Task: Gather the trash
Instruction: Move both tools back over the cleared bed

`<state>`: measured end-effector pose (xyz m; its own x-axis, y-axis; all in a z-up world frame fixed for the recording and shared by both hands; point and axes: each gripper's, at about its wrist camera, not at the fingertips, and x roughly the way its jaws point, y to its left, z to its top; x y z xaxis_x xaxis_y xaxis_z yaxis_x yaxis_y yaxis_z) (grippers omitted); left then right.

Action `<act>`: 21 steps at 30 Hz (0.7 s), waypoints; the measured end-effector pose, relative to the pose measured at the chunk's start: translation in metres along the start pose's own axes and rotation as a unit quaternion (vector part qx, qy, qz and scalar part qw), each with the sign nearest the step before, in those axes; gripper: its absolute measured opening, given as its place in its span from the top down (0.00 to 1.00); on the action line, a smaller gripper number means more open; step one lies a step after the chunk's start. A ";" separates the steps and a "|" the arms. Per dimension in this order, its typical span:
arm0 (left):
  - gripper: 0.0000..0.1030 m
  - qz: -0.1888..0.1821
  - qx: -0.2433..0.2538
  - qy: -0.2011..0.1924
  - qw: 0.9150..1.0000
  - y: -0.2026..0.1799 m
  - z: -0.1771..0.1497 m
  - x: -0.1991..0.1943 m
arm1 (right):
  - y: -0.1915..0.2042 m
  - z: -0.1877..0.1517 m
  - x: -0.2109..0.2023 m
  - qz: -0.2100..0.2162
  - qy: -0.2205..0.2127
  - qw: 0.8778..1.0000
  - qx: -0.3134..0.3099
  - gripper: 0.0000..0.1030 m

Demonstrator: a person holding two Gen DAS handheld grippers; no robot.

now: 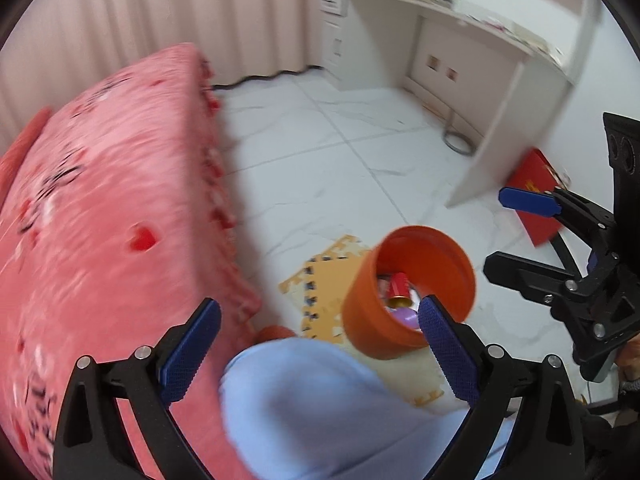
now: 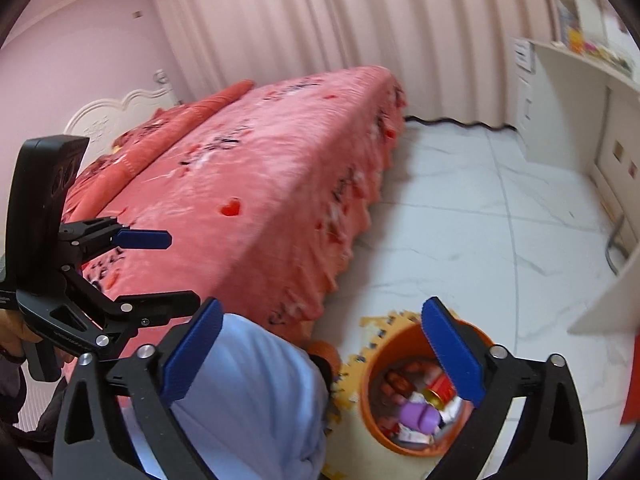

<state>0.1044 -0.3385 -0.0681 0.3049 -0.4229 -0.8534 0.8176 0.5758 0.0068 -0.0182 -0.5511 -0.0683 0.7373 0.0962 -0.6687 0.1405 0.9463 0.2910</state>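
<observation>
behind the right tongs, the bin sits partly hidden.

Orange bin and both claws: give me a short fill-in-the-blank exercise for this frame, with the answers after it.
1. The orange bin stands on a yellow foam mat beside the ____.
2. Both the left claw and the right claw are ____ with nothing between their pads.
3. The purple item and the red can lie ____ the bin.
4. The bedspread is ____ in colour.

Missing words: bed; open; inside; pink
</observation>
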 end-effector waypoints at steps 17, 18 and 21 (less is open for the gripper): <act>0.05 0.186 -0.185 -0.059 0.963 0.092 -0.119 -0.123 | 0.182 0.025 0.027 0.123 -0.008 0.987 -0.099 0.05; 0.05 0.191 -0.193 -0.059 0.961 0.094 -0.126 -0.127 | 0.189 0.024 0.028 0.128 -0.008 0.986 -0.102 0.05; 0.05 0.216 -0.218 -0.066 0.950 0.100 -0.148 -0.144 | 0.215 0.022 0.027 0.140 -0.009 0.983 -0.116 0.05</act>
<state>0.0703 -0.1162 -0.0218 0.6477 -0.1498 -0.7471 0.3318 0.9381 0.0996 0.0466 -0.3521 -0.0087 0.7377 0.3603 -0.5710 -0.2239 0.9284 0.2965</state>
